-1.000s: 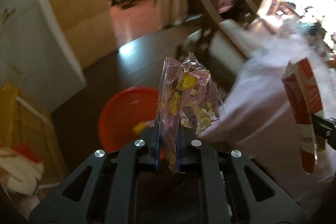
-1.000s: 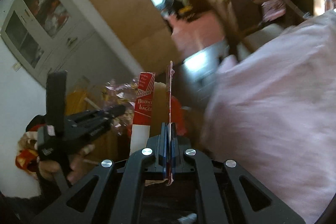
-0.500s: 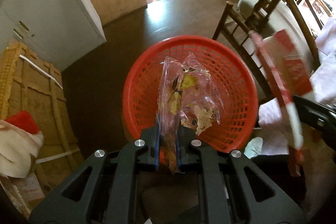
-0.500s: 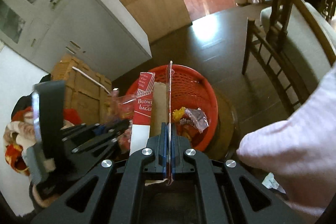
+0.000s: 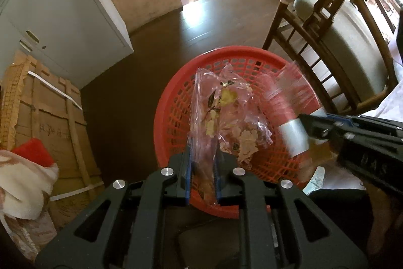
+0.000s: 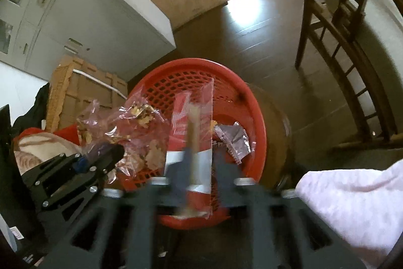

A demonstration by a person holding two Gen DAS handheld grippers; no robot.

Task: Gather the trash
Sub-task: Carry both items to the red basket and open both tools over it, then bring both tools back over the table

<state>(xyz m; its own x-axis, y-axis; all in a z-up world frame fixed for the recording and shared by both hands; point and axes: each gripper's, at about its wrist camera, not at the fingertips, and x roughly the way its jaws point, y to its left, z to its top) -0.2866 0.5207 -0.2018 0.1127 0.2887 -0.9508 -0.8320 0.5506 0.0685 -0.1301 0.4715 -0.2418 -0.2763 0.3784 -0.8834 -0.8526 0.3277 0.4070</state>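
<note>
A red mesh basket (image 5: 173, 102) (image 6: 254, 115) stands on the dark floor below both grippers, with a silver wrapper (image 6: 234, 136) lying inside. My left gripper (image 5: 203, 168) (image 6: 118, 150) hangs over the near rim. Its jaws are just starting to open, and the clear plastic bag (image 5: 226, 115) (image 6: 136, 127) still stands upright between the pads. My right gripper (image 6: 201, 163) (image 5: 306, 121) is over the basket with its jaws opening wide. The red-and-white carton (image 6: 194, 127) (image 5: 287, 115) sits loose and blurred between them.
A cardboard box (image 5: 50, 117) and a white cabinet (image 5: 63, 17) stand left of the basket. A wooden chair (image 5: 327, 42) is at the right. Red and cream cloth (image 5: 25, 180) lies at the left edge, and pale pink cloth (image 6: 352, 206) at the lower right.
Both grippers swung down from the room view to above the red basket. The right jaws went from shut on the carton to wide apart. The bag has kept its place in the left gripper.
</note>
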